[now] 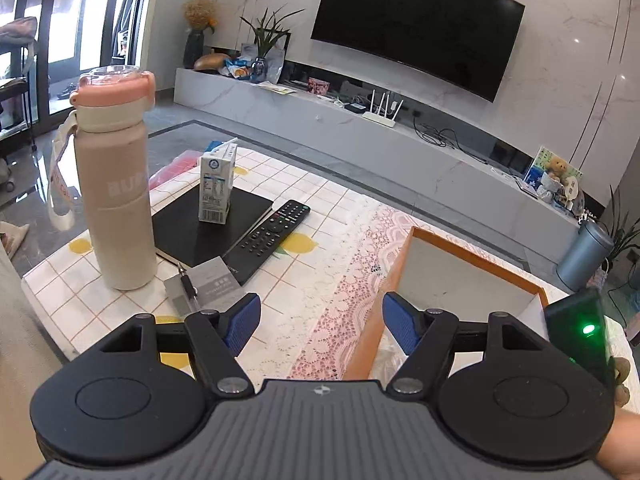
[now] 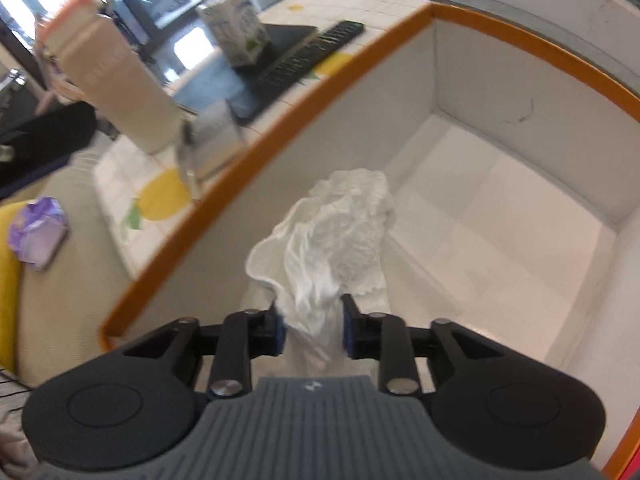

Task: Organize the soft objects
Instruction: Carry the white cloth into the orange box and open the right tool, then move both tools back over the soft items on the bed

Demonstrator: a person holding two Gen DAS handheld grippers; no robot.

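My right gripper (image 2: 313, 326) is shut on a crumpled white cloth (image 2: 336, 232) and holds it over the inside of an orange-rimmed box (image 2: 500, 216) with white walls and floor. The cloth hangs forward into the box. My left gripper (image 1: 318, 320) is open and empty, above the tablecloth beside the box's left wall (image 1: 384, 292). The right gripper's body with a green light (image 1: 580, 328) shows at the right edge of the left wrist view.
On the table stand a pink-capped bottle (image 1: 116, 184), a milk carton (image 1: 216, 184) on a black notebook (image 1: 192, 228), a remote (image 1: 268, 236), and a pen on cards (image 1: 192, 284). A purple packet (image 2: 38, 232) lies on the sofa at left.
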